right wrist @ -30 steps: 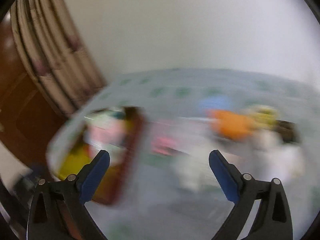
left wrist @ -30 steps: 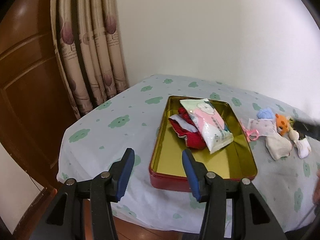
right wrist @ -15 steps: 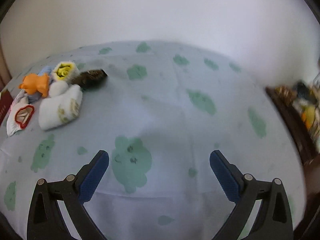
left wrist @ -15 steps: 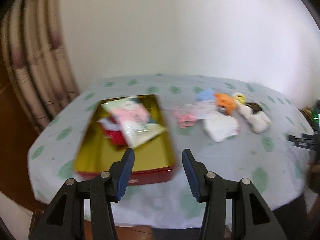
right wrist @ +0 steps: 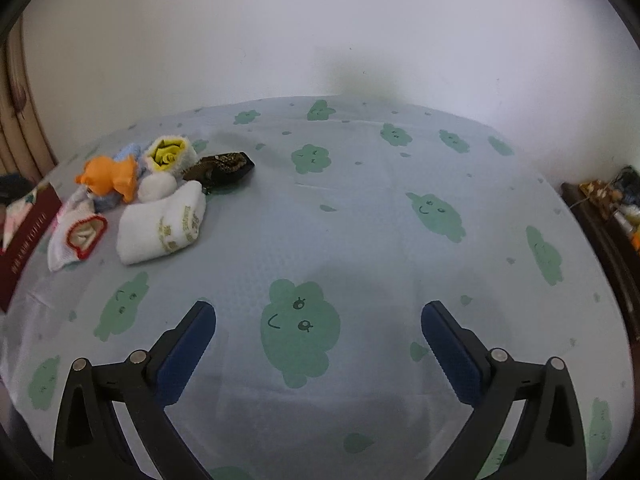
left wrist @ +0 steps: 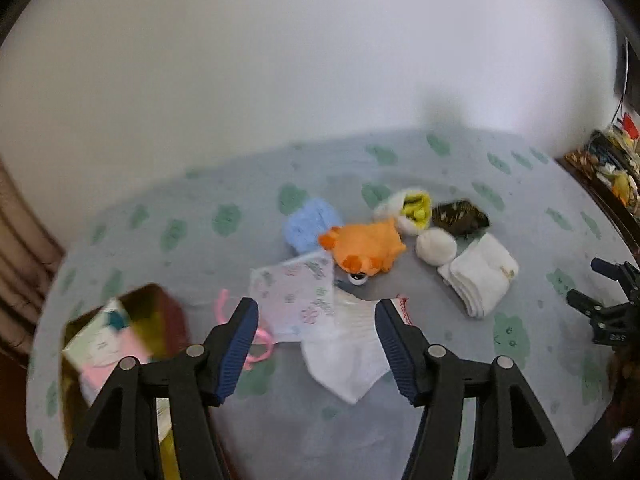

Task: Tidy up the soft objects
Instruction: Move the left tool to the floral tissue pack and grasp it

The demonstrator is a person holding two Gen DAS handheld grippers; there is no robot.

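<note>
Your left hand-held gripper (left wrist: 316,344) hung over the table (left wrist: 532,216), its jaws opening, blue ribbed pads apart, nothing pressed between them. Beneath the gap lay a flat white sock with red-stitched cuff (left wrist: 352,344), partly covered by the fingers. Beside it: a printed cloth pouch (left wrist: 296,292) with a pink ribbon (left wrist: 260,344), half hidden behind the left finger. Further out, a fuzzy orange plush (left wrist: 364,248), a knitted blue piece (left wrist: 308,224), a yellow-lined fluffy roll (left wrist: 412,208), a dark patterned item (left wrist: 460,212) too blurred to name, a white ball (left wrist: 436,246), folded white socks (left wrist: 480,276). The tin (left wrist: 160,312) at left was smeared and cut off. Your right hand-held gripper (right wrist: 318,344) stood wide open over bare cloud-print tablecloth (right wrist: 360,216), well clear of the pile.
</note>
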